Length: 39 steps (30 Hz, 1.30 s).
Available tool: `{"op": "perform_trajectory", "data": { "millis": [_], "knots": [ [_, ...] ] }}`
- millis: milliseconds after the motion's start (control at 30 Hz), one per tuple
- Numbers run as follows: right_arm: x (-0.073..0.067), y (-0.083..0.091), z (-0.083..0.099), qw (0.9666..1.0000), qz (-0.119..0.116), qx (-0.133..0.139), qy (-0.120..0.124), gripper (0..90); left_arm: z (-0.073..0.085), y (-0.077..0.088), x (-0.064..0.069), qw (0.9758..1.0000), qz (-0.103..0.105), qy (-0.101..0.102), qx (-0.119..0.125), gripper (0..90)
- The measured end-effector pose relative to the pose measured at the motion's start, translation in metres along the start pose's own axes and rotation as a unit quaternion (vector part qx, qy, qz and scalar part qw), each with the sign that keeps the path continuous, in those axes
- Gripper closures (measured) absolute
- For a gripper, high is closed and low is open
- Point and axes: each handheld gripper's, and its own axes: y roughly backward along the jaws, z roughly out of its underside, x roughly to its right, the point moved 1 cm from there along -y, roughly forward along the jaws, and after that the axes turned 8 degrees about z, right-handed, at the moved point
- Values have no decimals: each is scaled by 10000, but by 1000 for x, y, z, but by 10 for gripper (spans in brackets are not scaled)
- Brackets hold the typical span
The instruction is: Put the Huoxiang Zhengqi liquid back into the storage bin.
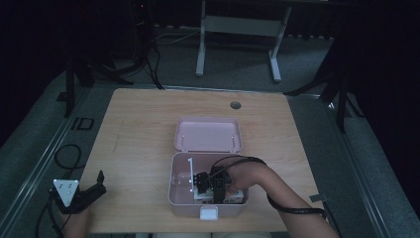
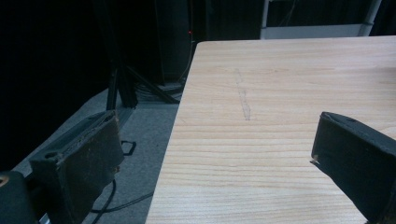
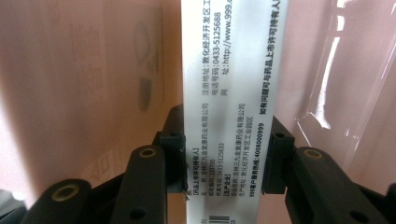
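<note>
Inside the pink box (image 1: pixel 181 198), at its 4 o'clock corner, the right tool (image 1: pixel 210 187) stands clamped on a white medicine carton (image 3: pixel 229 93), long axis running 12 to 6 between the jaws. At 9 o'clock, the left tool (image 1: pixel 91 191) hangs spread apart over the desk (image 1: pixel 138 129), well away.

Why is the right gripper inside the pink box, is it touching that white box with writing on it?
Touching. In the right gripper view, both black jaws of the right gripper press on the sides of the white medicine box, no gap either side.
</note>
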Motion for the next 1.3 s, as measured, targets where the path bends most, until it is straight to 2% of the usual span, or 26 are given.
{"op": "perform_trajectory", "data": {
  "millis": [167, 267, 400, 467, 500, 600, 667, 733, 833, 900, 967, 1067, 1100, 1167, 1233, 1267, 1300],
  "knots": [
    [-1, 0, 0, 10000, -16, -2, 31, 600, 0, 0, 0, 10000, 0, 2, 4, 21],
    [1, 6, 2, 10000, 13, 60, 37, 531, 0, 0, 0, 10000, 5, 4, 5, 21],
    [3, 20, 7, 9998, 76, 156, -36, 464, 0, 0, 0, 10000, 3, 9, 10, 21],
    [4, 23, 8, 9997, 124, 183, -66, 458, 0, 0, 0, 10000, 3, 9, 10, 21],
    [6, 32, 12, 9994, 180, 262, -169, 436, 0, 0, 0, 10000, -4, -7, 8, 22],
    [8, 45, 18, 9983, 239, 459, -265, 428, 0, 0, 0, 10000, -5, -6, 8, 22],
    [9, 55, 24, 9971, 250, 621, -352, 384, 0, 0, 0, 10000, -1, -1, 2, 21],
    [10, 66, 31, 9951, 370, 817, -426, 344, 0, 0, 0, 10000, -3, -2, 4, 21],
    [13, 78, 42, 9906, 364, 1163, -619, 277, 0, 0, 0, 10000, -11, -6, 4, 21],
    [14, 83, 51, 9879, 417, 1340, -655, 208, 0, 0, 0, 10000, -13, -3, 6, 21],
    [17, 87, 60, 9834, 427, 1589, -759, 187, 0, 0, 0, 10000, -12, -11, -1, 21],
    [19, 90, 74, 9765, 697, 1881, -785, 121, 0, 0, 0, 10000, -13, -10, -4, 22],
    [21, 90, 78, 9754, 704, 1936, -781, 135, 0, 0, 0, 10000, -17, -11, -1, 21],
    [24, 90, 89, 9714, 719, 2060, -934, 129, 0, 0, 1, 10000, -20, -13, 1, 21],
    [24, 90, 92, 9701, 751, 2092, -971, 129, 0, 0, 1, 10000, -20, -13, 1, 22],
    [25, 89, 106, 9664, 859, 2189, -1037, 129, 0, 0, 1, 10000, -20, -13, 1, 21],
    [24, 88, 112, 9642, 904, 2265, -1039, 129, 0, 0, 1, 10000, -22, -17, 2, 21]
  ]
}}
